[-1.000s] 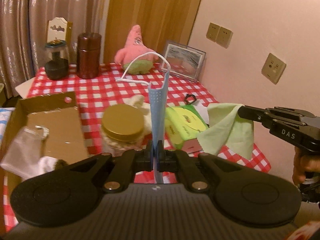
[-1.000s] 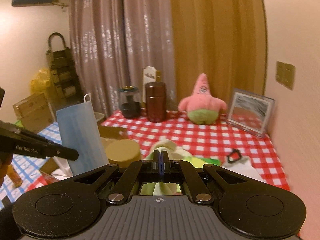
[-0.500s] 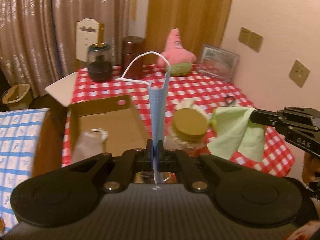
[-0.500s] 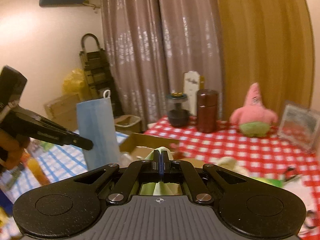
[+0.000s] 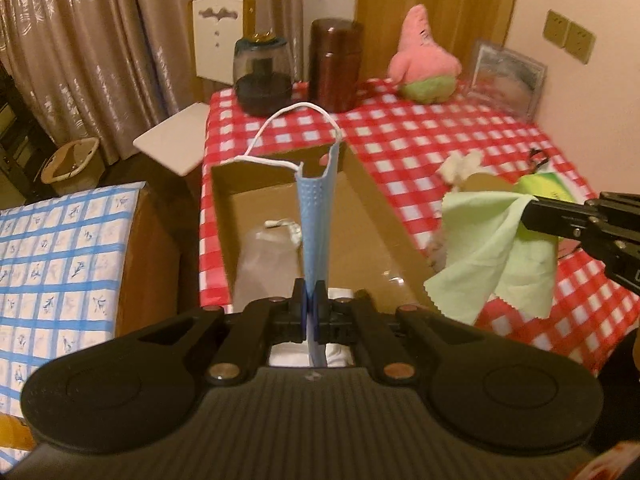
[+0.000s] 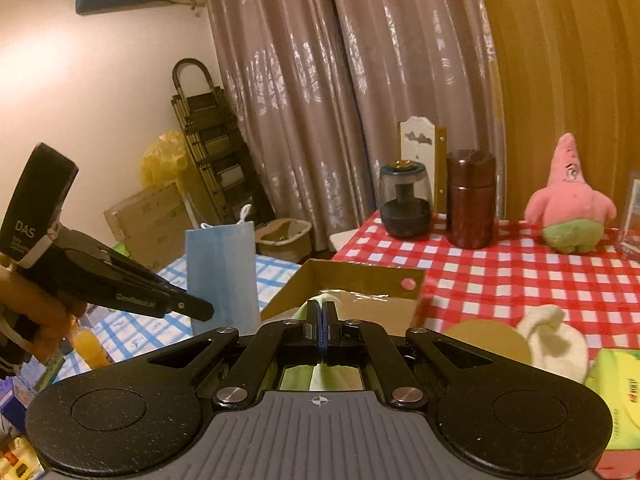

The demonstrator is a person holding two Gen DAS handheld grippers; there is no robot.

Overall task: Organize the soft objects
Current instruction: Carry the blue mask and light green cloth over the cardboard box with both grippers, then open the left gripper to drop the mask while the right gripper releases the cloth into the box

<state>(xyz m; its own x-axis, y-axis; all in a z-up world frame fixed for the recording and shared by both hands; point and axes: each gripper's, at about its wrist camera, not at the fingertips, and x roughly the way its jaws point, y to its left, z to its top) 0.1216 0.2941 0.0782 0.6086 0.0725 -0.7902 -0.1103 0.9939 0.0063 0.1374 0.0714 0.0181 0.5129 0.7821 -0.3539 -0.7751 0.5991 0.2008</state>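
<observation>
My left gripper [image 5: 310,304] is shut on a blue face mask [image 5: 316,224] that stands up from the jaws, its white ear loop arching on top. The mask hangs above the near end of an open cardboard box [image 5: 372,204] on the red checked table. A clear plastic bag [image 5: 264,256] lies inside the box. In the right wrist view the left gripper [image 6: 206,312] with the mask [image 6: 222,272] shows at the left. My right gripper [image 6: 321,312] is shut on a pale green cloth [image 5: 492,248], which hangs from its tip [image 5: 530,208] just right of the box.
On the red checked table [image 5: 440,136] stand a dark glass jar [image 5: 262,80], a brown canister [image 5: 336,66], a pink star plush [image 5: 424,64] and a picture frame [image 5: 508,80]. A gold lid [image 6: 488,340], a cream cloth [image 6: 552,336] and a green pack [image 6: 618,396] lie nearby. A blue checked surface [image 5: 60,264] lies left.
Both grippers have swung left across the table with the mask and green cloth in them. The mask, earlier over the gold lid, is now over the cardboard box.
</observation>
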